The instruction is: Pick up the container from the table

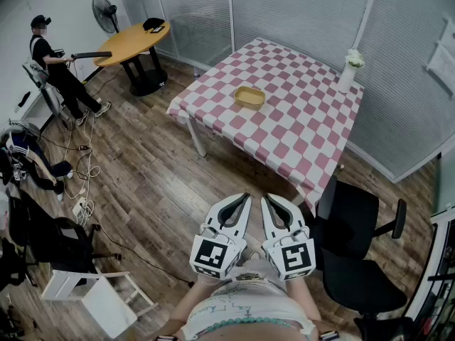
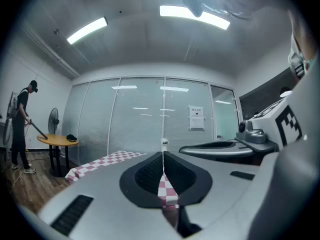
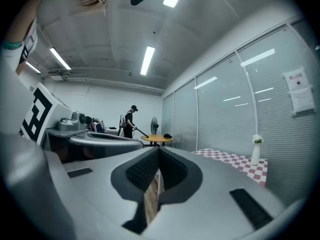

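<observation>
I hold my left tool (image 1: pixel 244 197) and my right tool (image 1: pixel 267 198) side by side, low and close to my body, both aimed toward 12 o'clock. In the left gripper view the left tool (image 2: pixel 163 153) has its two jaws brought together so the tips meet, with only a thin slit below them; nothing is caught in it, and a strip of checked cloth shows through the slit. The right gripper view tells the same of the right tool (image 3: pixel 158 149): jaws pressed tip to tip, gripping nothing, with a sliver of wooden floor (image 3: pixel 149 200) seen through the narrow gap.

The container (image 1: pixel 249 96), a shallow tan tray with rounded corners, sits on the desk (image 1: pixel 306 126) at my 12 o'clock, well apart from both tools. The desk wears a pink and white checked cloth, and the container lies toward its left half, clear of the edges. A white vase (image 1: pixel 347 74) holding pale flowers stands upright near the desk's far right corner, at about 1 o'clock from my tools and well apart from the container.

A black office chair (image 1: pixel 350 227) stands at my 3 o'clock, just by the desk's near corner. At 10 o'clock a person (image 1: pixel 55 68) in dark clothes stands beside a round wooden desk (image 1: pixel 131 42), with a standing fan (image 1: pixel 106 13) behind it. Cables trail over the floor at my 9 o'clock.
</observation>
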